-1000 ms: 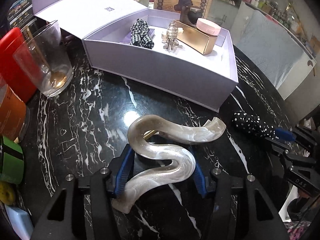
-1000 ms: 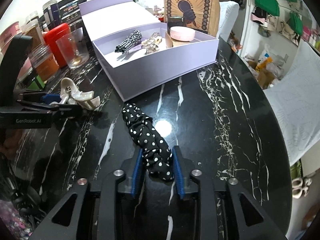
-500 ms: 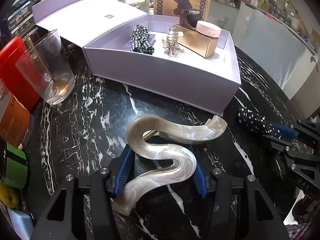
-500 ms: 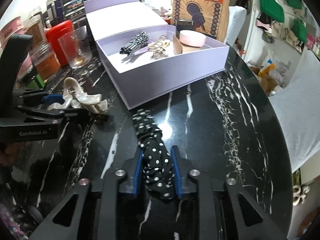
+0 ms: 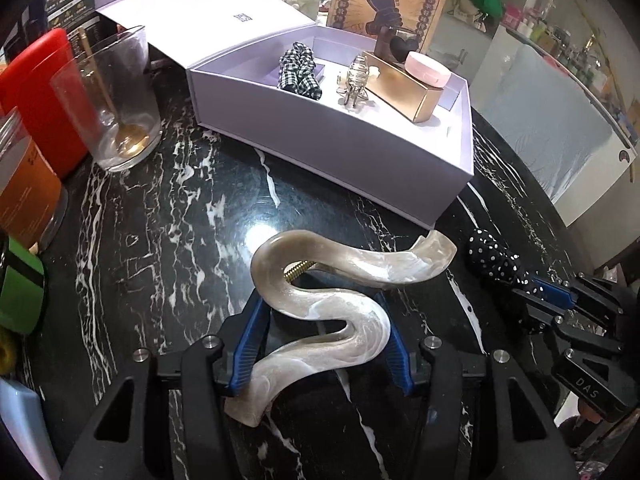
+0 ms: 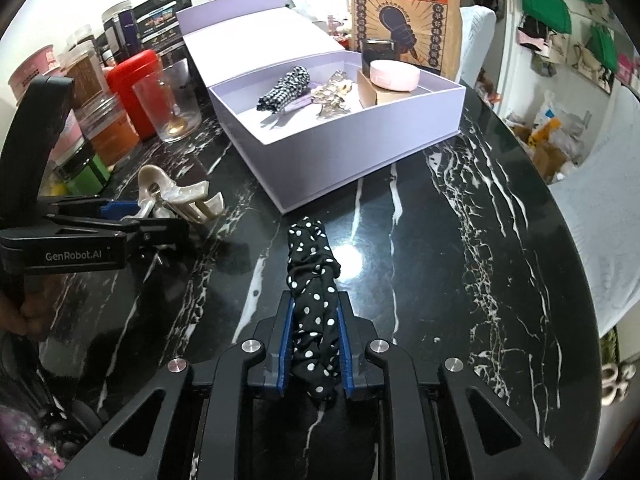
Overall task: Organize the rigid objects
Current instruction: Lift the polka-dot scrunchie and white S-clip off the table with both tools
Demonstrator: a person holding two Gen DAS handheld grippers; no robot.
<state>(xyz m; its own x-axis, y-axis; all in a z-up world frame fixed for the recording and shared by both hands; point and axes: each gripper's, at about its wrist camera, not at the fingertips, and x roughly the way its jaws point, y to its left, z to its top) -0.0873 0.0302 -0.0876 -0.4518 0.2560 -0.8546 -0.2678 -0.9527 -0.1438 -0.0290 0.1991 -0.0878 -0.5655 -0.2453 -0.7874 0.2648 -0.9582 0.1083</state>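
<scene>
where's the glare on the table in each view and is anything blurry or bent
Left wrist view: a round lamp glare sits on the black marble table just beyond the pearl hair claw; edges bow from the fisheye. Right wrist view: the glare lies beside the polka-dot scrunchie; the lilac box looks curved; both frames are sharp in the middle.

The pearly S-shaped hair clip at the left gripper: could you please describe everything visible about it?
The hair clip is a glossy, wavy S-shaped claw of marbled cream-beige plastic, with a brass-coloured spring showing near its upper bend. The left gripper holds its lower curve between its blue-padded fingers, above the black marble table in front of the lilac box.
</scene>
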